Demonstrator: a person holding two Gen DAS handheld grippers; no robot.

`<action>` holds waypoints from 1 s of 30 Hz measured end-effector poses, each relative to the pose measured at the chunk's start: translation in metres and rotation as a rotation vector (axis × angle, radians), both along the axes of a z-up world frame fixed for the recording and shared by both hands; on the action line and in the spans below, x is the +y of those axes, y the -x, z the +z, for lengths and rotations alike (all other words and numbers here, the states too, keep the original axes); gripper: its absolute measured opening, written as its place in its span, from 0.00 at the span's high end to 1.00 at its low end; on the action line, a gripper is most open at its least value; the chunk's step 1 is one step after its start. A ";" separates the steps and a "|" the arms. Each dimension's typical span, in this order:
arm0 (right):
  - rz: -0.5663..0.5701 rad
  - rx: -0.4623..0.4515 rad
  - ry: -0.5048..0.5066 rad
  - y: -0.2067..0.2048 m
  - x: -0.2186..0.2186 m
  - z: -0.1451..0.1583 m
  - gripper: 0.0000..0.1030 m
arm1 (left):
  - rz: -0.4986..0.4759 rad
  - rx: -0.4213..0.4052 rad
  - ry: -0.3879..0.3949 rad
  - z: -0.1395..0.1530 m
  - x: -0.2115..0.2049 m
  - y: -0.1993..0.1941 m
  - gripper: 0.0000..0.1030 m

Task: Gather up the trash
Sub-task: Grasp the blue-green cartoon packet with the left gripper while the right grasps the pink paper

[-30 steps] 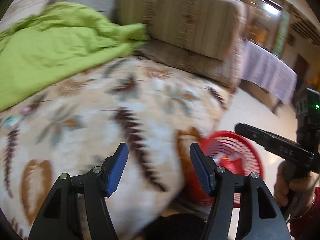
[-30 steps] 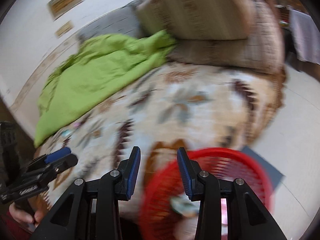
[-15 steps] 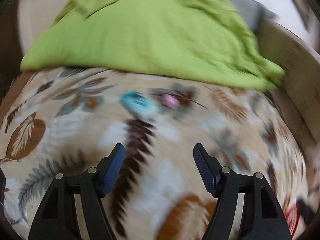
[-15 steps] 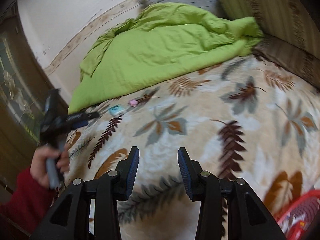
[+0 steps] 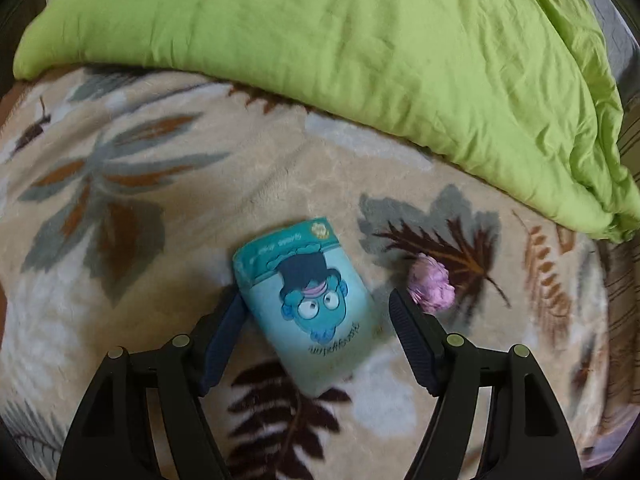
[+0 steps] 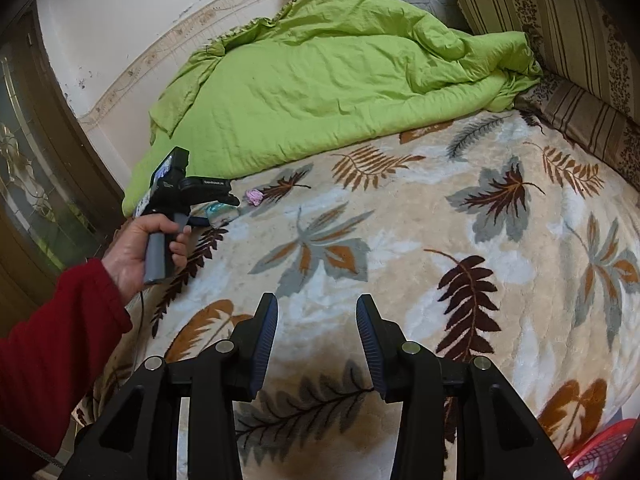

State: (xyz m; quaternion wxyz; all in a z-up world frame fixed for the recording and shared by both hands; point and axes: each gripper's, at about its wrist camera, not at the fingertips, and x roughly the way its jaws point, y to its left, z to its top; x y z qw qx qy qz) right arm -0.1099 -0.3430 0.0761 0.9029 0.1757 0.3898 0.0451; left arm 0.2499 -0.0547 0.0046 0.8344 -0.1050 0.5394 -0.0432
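Note:
A teal snack packet [image 5: 308,300] with a cartoon face lies flat on the leaf-patterned blanket [image 5: 140,280]. My left gripper [image 5: 316,296] is open, low over the packet, with one blue-padded finger on each side of it. The left pad looks close against the packet's edge. A crumpled pink wrapper [image 5: 432,286] lies just right of the right finger. The right wrist view shows both far off at the blanket's left side: the packet [image 6: 218,211] and the pink wrapper [image 6: 255,197]. My right gripper [image 6: 316,300] hangs open above the blanket, holding nothing.
A rumpled green quilt [image 6: 320,80] covers the far part of the bed, just beyond the trash. A striped cushion [image 6: 560,40] stands at the right. A red basket's rim [image 6: 600,448] shows at the bottom right. A hand [image 6: 136,240] in a red sleeve holds the left gripper.
The left gripper has swung from the basket side to the far-left of the blanket and dropped down around the teal packet. The right gripper has turned away from the basket and faces the bed.

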 end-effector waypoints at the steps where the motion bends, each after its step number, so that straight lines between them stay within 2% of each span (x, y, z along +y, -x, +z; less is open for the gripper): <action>1: 0.002 0.000 0.001 -0.002 0.000 0.000 0.57 | -0.003 -0.025 -0.012 0.002 -0.001 0.006 0.43; 3: 0.009 -0.003 0.003 -0.007 0.003 0.000 0.57 | -0.008 -0.071 -0.013 0.005 0.003 0.021 0.62; 4: 0.018 -0.005 0.003 -0.012 0.005 0.001 0.57 | -0.009 -0.085 0.002 0.008 0.007 0.029 0.64; 10: 0.100 -0.022 -0.007 -0.069 0.031 0.005 0.57 | -0.017 -0.181 0.013 0.032 0.040 0.109 0.65; 16: 0.173 0.018 -0.036 -0.173 0.074 -0.020 0.57 | 0.007 -0.278 -0.039 0.051 0.055 0.188 0.65; 20: 0.188 0.065 -0.060 -0.237 0.100 -0.042 0.57 | 0.015 -0.340 -0.095 0.048 0.058 0.192 0.65; 22: 0.194 0.081 -0.052 -0.262 0.113 -0.051 0.57 | 0.021 -0.338 -0.087 0.045 0.062 0.185 0.65; 24: 0.204 0.088 -0.022 -0.283 0.125 -0.059 0.57 | 0.035 -0.326 -0.060 0.042 0.068 0.177 0.65; 30: 0.176 0.144 0.079 -0.334 0.141 -0.091 0.59 | 0.040 -0.323 -0.073 0.039 0.072 0.171 0.65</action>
